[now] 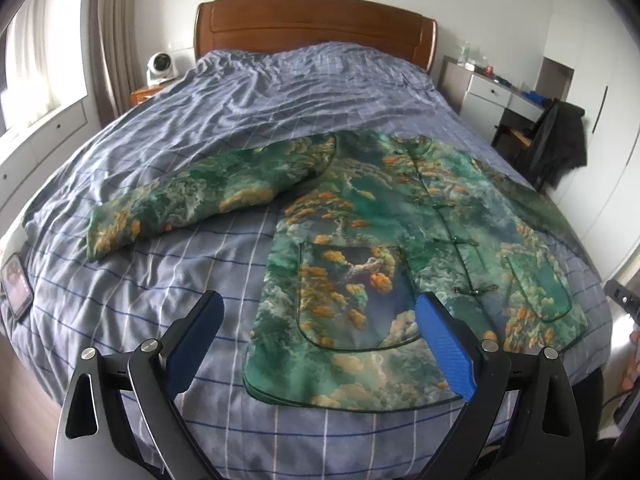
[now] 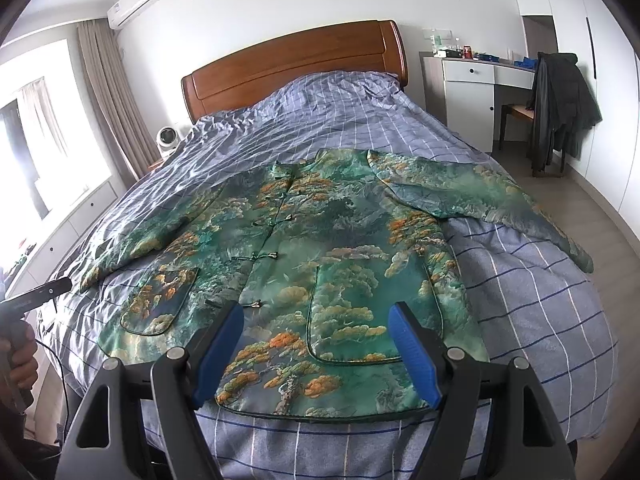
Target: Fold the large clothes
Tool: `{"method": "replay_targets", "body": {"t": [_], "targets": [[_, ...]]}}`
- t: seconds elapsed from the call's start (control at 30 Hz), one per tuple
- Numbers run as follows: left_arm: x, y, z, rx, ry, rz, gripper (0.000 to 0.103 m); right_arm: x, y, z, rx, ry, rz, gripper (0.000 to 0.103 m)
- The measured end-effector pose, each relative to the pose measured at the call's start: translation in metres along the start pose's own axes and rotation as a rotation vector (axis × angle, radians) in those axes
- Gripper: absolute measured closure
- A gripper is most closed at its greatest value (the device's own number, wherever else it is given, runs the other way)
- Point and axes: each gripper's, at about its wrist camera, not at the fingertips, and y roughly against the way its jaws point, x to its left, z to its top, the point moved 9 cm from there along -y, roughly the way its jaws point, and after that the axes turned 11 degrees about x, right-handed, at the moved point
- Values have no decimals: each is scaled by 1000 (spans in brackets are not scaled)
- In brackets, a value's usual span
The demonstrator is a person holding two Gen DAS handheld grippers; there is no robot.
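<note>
Jacket [image 1: 420, 240] in green brocade with orange and gold cloud patterns lies face up and buttoned on the bed [image 1: 168, 280], spread flat over the blue checked cover, its hem toward the foot of the bed and its collar toward the wooden headboard [image 1: 316, 24]. One sleeve [image 1: 192, 196] stretches out from the jacket across the cover toward the window side; the other sleeve [image 2: 480, 204] runs off the opposite way and droops over the bed's edge on the side of the white table [image 2: 476, 80]. Both pairs of tongs hang above the jacket's hem end, touching nothing. The left tongs [image 1: 320, 340] stand wide, blue pads apart, over the hem corner and patch pocket [image 1: 352, 296] on the window side of the jacket. The right tongs [image 2: 316, 348] are likewise wide and empty, poised over the other patch pocket [image 2: 360, 320] near the jacket's hem. A chair [image 2: 556, 108] draped with dark clothing stands beyond the jacket, beside the table.
</note>
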Motion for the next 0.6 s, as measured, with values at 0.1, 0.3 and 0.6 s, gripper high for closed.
{"method": "replay_targets", "body": {"t": [0.1, 0.3, 0.6], "targets": [[0, -3, -2, 12, 9, -7, 6, 0, 0, 0, 0, 1, 0, 26], [1, -9, -8, 39, 25, -16, 6, -1, 0, 0, 2, -3, 0, 26], [-2, -8, -12, 47, 25, -24, 6, -3, 1, -1, 4, -6, -2, 26]]}}
